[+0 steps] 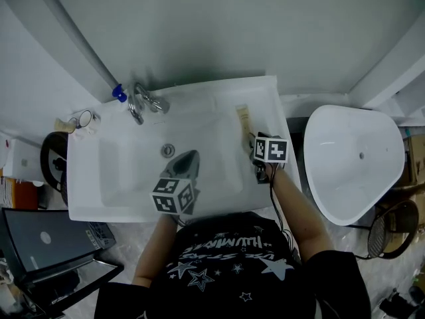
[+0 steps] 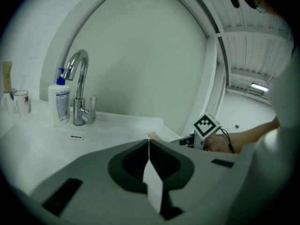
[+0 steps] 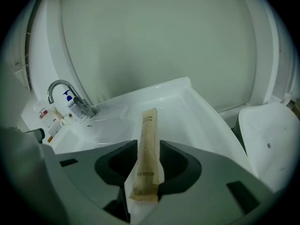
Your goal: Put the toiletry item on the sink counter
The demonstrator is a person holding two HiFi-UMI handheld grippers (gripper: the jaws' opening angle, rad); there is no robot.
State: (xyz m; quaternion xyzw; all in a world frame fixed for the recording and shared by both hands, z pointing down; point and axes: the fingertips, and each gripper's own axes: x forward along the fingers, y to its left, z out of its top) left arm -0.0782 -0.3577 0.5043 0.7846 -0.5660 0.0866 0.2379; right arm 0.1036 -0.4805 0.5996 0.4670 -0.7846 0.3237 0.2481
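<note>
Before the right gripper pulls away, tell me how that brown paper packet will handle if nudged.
The paper packet looks thin and narrow, so probably light. It runs straight along its length, so likely stiffish inside. Lying flat on the smooth sink counter, it should slide, not roll.

The packet (image 3: 147, 158) carries brown print: seemingly "TOOTH BRUSH" at its far end, "HIGH-" plus unclear letters at the near end. The shirt (image 1: 229, 258) shows a word starting "HUM". The bottle (image 2: 59, 104) label is too small to read.
</note>
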